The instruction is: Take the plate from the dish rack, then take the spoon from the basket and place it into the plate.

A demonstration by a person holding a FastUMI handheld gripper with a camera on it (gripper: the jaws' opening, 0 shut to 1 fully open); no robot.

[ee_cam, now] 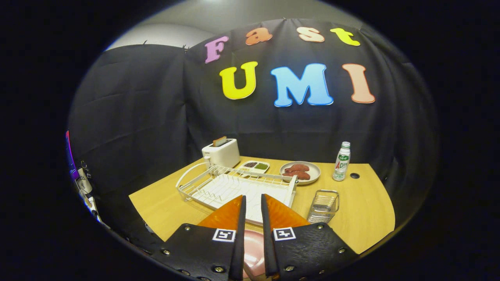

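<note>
One thin edge was all your tool [253, 203] pinched, plate [250, 249] between its fingers, above the rack [234, 187]; tilt it and it'd have slipped before reaching the basket [323, 206].

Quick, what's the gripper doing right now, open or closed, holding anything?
Gripper: nearly closed, fingers either side of a pink plate; firm grip cannot be told.
</note>
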